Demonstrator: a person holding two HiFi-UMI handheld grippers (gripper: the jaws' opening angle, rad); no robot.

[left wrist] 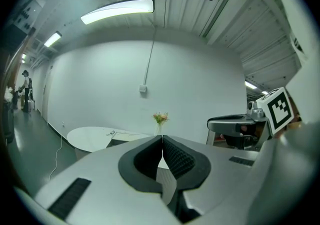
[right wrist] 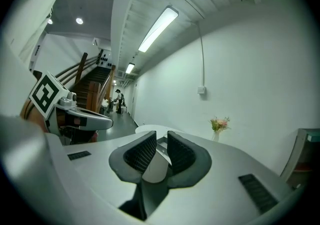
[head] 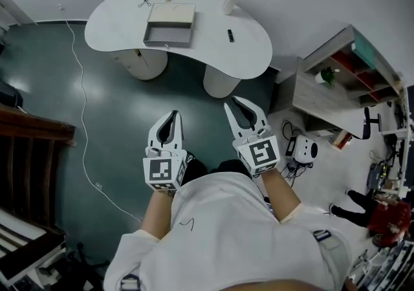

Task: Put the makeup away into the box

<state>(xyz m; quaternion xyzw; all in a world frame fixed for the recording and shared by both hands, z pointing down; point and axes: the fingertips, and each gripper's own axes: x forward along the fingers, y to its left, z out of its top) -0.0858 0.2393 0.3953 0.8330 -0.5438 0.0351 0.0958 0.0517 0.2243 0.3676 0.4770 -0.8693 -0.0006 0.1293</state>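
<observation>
Ceiling tube lights (left wrist: 117,10) glare white; fisheye bends and darkens the edges; the floor (head: 123,108) lies dim.

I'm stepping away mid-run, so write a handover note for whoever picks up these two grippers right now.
Left gripper: shut, empty.
Right gripper: jaws slightly apart, nothing between them.
Both hover well short of the white curved table.
The shallow grey open box sits on that table. In the head view, a small black stick-like item lies to its right. Small dark bits lie near the far edge, too small to identify.
Done: nothing packed as far as I can see; the box looks empty.
Left: walk up, pick up each makeup item, place it in the box.
</observation>
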